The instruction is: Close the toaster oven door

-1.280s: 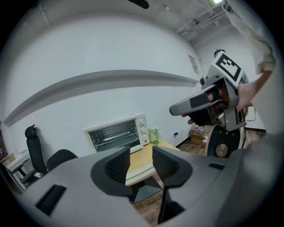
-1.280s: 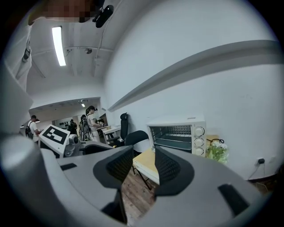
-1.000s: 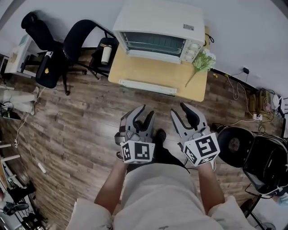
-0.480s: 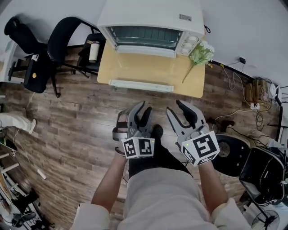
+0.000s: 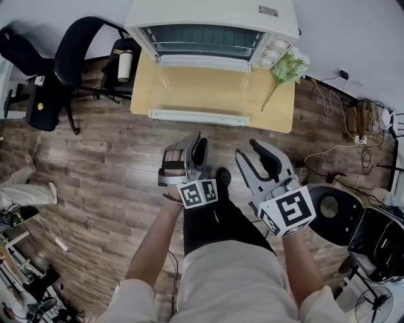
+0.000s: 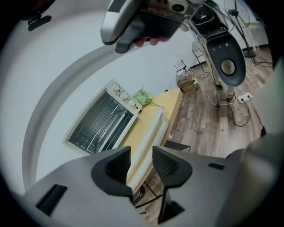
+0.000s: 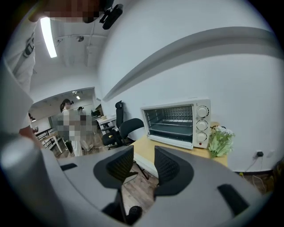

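Two hand-held grippers, left [image 5: 197, 140] & right [image 5: 249, 151], hover empty above the wood floor [image 5: 95, 170], well short of the worktop [image 5: 278, 113]. Left jaws stand a narrow gap apart, right jaws wider. Toaster oven [image 5: 211, 19] sits at the worktop's back vs. the wall, its door [image 5: 198, 117] dropped flat, fully open. Flower sprig [image 5: 287, 66] lies by the knob end.

Black chair [image 5: 76, 47], flowers [image 5: 287, 66], wooden table [image 5: 274, 110]

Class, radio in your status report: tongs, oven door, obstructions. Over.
Left tongs, right tongs open, empty, short of table. Toaster oven door down, open. Flowers beside it, not blocking.
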`<control>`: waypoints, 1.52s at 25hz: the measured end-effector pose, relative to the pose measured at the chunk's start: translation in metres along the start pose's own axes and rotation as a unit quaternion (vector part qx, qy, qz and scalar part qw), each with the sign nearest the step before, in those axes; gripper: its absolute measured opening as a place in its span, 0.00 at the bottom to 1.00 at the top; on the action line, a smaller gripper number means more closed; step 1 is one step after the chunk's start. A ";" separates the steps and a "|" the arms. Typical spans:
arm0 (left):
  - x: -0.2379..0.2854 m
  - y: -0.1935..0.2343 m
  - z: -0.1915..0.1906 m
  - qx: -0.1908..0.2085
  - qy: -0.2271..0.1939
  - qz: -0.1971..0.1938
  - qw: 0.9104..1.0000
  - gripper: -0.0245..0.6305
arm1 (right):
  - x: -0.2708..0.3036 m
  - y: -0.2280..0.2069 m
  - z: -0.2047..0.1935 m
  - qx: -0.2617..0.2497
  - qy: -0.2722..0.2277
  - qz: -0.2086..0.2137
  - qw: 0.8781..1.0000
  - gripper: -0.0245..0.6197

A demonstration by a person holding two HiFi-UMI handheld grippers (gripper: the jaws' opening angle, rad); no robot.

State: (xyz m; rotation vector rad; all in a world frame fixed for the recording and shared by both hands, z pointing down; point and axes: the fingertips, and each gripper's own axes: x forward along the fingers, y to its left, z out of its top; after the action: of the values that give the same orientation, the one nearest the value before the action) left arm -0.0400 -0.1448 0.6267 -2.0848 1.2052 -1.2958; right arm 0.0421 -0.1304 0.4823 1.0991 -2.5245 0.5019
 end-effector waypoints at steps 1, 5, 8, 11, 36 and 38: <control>0.005 -0.003 -0.005 0.005 0.001 0.002 1.000 0.26 | 0.002 0.000 -0.001 0.005 0.001 0.000 1.000 0.24; 0.023 -0.015 -0.021 0.025 0.007 0.004 1.000 0.26 | 0.006 -0.002 -0.006 0.019 0.001 -0.006 1.000 0.24; 0.036 -0.021 -0.028 0.022 0.012 0.006 1.000 0.26 | 0.007 -0.005 -0.009 0.025 0.004 -0.007 1.000 0.24; 0.051 -0.025 -0.032 0.029 0.015 0.010 0.999 0.26 | 0.009 -0.008 -0.013 0.031 0.008 -0.006 0.999 0.24; 0.088 -0.024 -0.061 0.105 0.019 0.057 0.993 0.18 | 0.015 -0.018 -0.051 0.068 0.034 -0.036 0.996 0.24; 0.088 -0.025 -0.062 0.107 0.020 0.057 0.992 0.18 | 0.015 -0.018 -0.051 0.069 0.034 -0.038 0.996 0.24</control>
State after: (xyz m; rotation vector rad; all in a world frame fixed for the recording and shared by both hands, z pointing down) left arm -0.0651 -0.1984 0.7198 -1.8218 1.1301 -1.3557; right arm 0.0541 -0.1286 0.5374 1.2007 -2.4095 0.6900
